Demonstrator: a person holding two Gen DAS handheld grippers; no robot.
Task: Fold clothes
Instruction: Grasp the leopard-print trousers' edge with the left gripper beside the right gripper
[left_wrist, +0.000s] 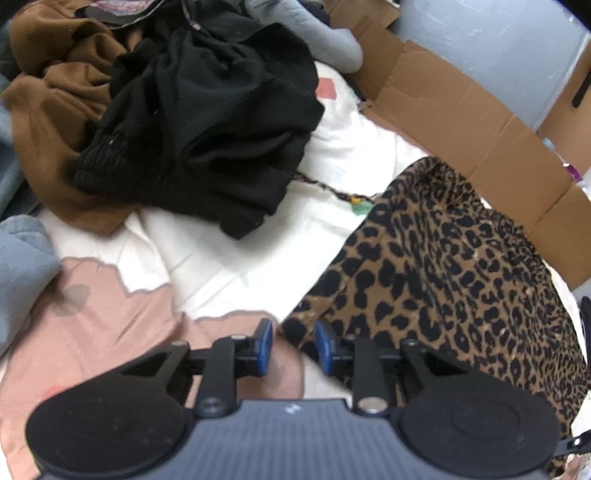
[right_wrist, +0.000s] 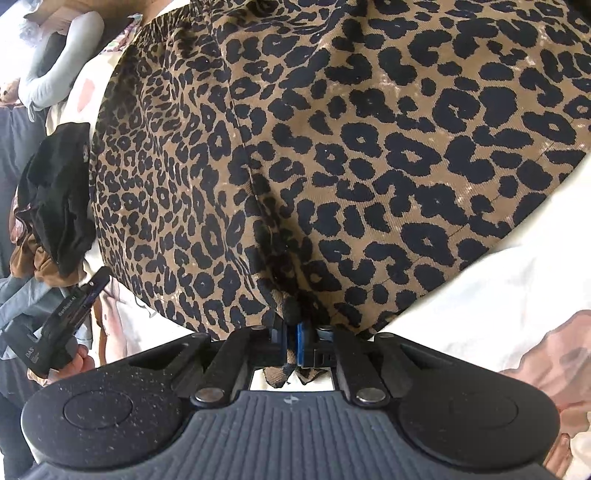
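Both claws sit low over the bed. Right claw (right_wrist: 291, 345) is pinched tight on a bunched edge of the leopard-print garment (right_wrist: 332, 147), a tuft of cloth poking out behind the blue pads. Left claw (left_wrist: 293, 347) stands narrowly parted with nothing between its fingers, just beside that garment's near corner (left_wrist: 443, 277). The garment lies spread over the white and pink bedcover (left_wrist: 229, 258), its far side against a flattened cardboard box (left_wrist: 480, 122). Further back lie a black garment (left_wrist: 207, 122) heaped on a brown one (left_wrist: 48, 103).
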